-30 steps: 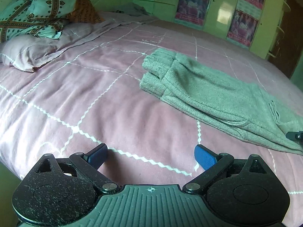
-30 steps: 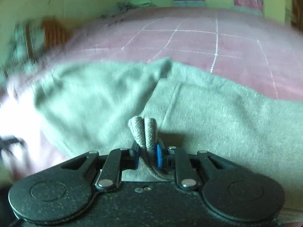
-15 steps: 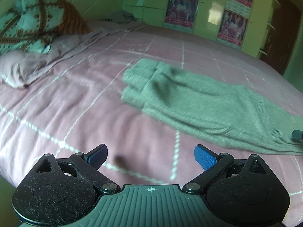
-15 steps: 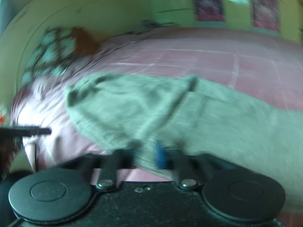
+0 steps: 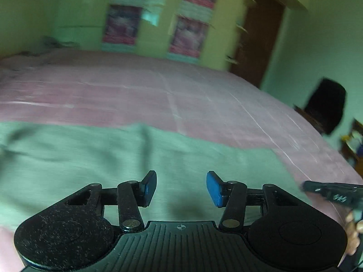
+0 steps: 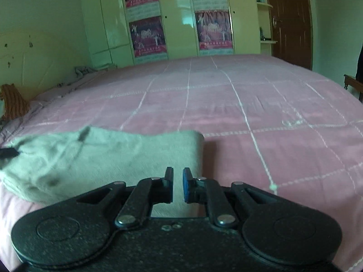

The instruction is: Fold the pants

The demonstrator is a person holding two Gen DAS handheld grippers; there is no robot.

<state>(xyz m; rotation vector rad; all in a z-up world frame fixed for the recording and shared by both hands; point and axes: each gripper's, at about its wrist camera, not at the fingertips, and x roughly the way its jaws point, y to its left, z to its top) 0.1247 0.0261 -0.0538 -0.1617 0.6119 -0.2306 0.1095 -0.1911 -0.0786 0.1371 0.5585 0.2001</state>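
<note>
The grey-green pants lie flat on the pink bed. In the left wrist view they fill the lower half, blurred by motion. My left gripper is open and empty, low over the cloth. In the right wrist view the pants lie folded over at the lower left, with a rounded fold edge at their right end. My right gripper hovers over their near right corner, its jaws a narrow gap apart with nothing between them. The right gripper also shows at the right edge of the left wrist view.
A white-gridded pink bedspread stretches away to the right and far side. Wardrobe doors with posters and a brown door stand behind the bed. An orange patterned cloth lies at the far left. A dark chair stands beyond the bed's right edge.
My right gripper has let go of the pants' waist end, which now lies folded over. My left gripper has swung right and forward, closing in low over the pants.
</note>
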